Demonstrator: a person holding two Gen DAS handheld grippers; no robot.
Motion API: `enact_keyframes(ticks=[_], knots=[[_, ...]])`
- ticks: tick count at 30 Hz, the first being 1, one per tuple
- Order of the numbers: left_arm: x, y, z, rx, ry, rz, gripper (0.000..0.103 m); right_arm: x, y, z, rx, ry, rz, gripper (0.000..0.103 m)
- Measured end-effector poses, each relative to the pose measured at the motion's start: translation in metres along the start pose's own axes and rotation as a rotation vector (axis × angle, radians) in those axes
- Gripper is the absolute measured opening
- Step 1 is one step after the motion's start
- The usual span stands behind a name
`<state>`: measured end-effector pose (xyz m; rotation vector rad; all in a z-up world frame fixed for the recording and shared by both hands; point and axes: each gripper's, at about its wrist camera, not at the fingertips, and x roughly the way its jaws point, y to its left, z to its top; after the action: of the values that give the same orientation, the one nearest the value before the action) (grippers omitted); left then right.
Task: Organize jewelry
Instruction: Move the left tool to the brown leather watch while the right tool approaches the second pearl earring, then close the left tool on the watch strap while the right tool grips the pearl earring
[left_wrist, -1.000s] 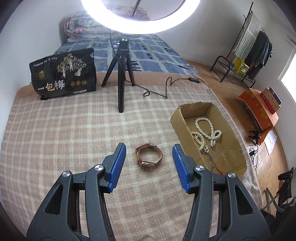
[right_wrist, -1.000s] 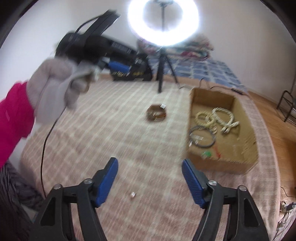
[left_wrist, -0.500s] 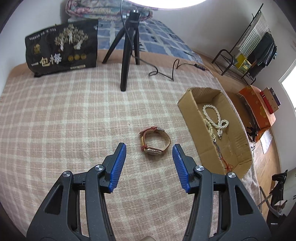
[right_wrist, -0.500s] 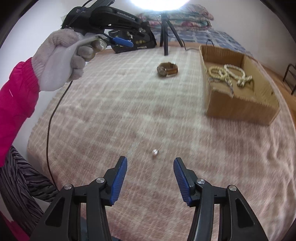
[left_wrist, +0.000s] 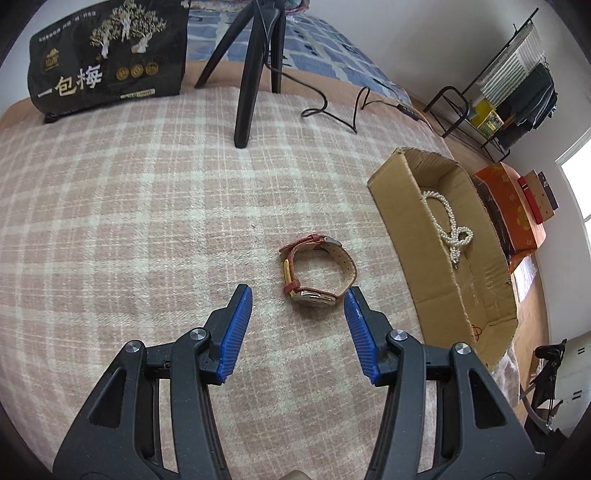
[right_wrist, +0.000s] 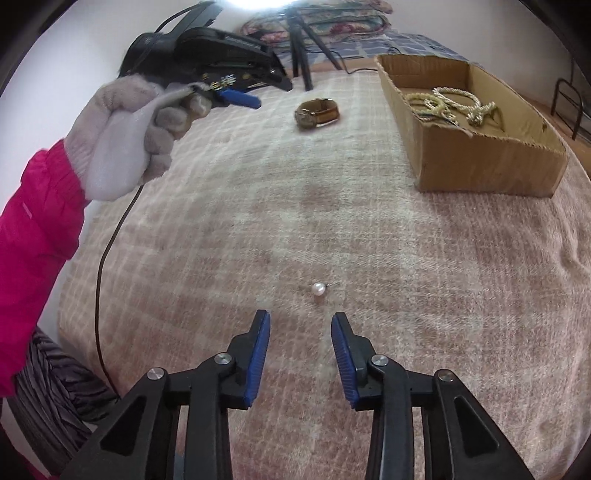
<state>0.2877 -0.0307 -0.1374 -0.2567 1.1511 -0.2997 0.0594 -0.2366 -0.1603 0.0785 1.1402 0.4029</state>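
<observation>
A plaid blanket (left_wrist: 129, 206) covered the bed and filled most of both views, and everything else lay on it. At the right of the left wrist view stood an open cardboard box (left_wrist: 413, 236), a pearl necklace (left_wrist: 448, 221) already lying inside; in the right wrist view the same box sat at upper right with more coiled strands in it. A black printed bag (left_wrist: 107, 55) and a black tripod (left_wrist: 251, 74) stood along the top of the left wrist view. In the right wrist view a gloved hand (right_wrist: 125, 129) with a pink sleeve held the left gripper (right_wrist: 240, 96) at upper left. Just below centre of the left wrist view lay a wristwatch (left_wrist: 317, 275) with a reddish strap, on its side, its face near the tip of the right-hand blue pad; the left gripper's jaws stood apart and clamped nothing. Smallest was a pearl earring (right_wrist: 318, 289), loose on the blanket just beyond the tips of the right gripper (right_wrist: 300, 325), whose jaws were closing with nothing yet between them. The step in hand looked like two pickups begun at once, watch and earring. Next, each gripper probably had to come lower and forward until its piece sat between the pads, the tiny earring calling for the finer aim.
</observation>
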Motion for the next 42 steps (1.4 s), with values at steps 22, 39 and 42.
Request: enact_keyframes(ticks=[22,39,42], knots=[[0.044,0.000,0.011,-0.005,0.054,-0.025,0.045,0.034,0.009,0.019,-0.074,0.018,-0.093,0.017],[0.056,-0.001,0.014,-0.005,0.065,-0.019,0.037,0.032,0.008,0.022,-0.035,0.012,-0.083,0.025],[0.057,0.000,0.013,-0.001,0.068,-0.020,0.035,0.029,0.006,0.022,-0.043,-0.004,-0.095,0.025]])
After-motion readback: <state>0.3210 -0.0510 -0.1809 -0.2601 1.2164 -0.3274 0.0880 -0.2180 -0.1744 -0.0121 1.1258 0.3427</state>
